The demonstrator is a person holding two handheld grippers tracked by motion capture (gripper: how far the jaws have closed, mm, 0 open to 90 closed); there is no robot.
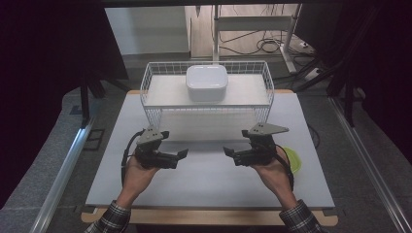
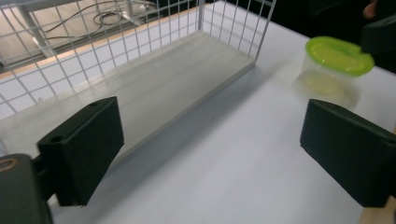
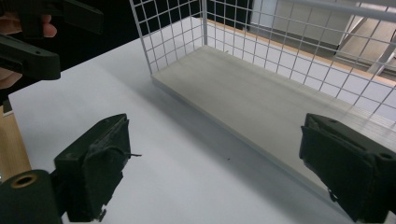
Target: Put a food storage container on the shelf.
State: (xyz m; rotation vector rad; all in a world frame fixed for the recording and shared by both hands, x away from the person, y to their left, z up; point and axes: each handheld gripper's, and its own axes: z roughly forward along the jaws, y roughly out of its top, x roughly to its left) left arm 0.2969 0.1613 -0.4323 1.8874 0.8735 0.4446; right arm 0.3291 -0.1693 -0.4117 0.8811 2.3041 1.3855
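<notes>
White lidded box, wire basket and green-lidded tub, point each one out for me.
White lidded box (image 1: 207, 81), high view, centre of its lid.
Wire basket (image 1: 207, 109), high view, top wire of its near wall.
Green-lidded tub (image 2: 339, 55), left gripper view, middle of its green lid.

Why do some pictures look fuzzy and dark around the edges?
High view: the room around the bright table is dark. Left gripper view: the green-lidded tub looks soft and fuzzy. Right gripper view: the wire basket is slightly smeared, with a soft shadow beside it.

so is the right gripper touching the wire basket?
Apart. In the high view the right gripper hangs short of the wire basket, with bare table between; the right gripper view shows its jaws empty.
</notes>
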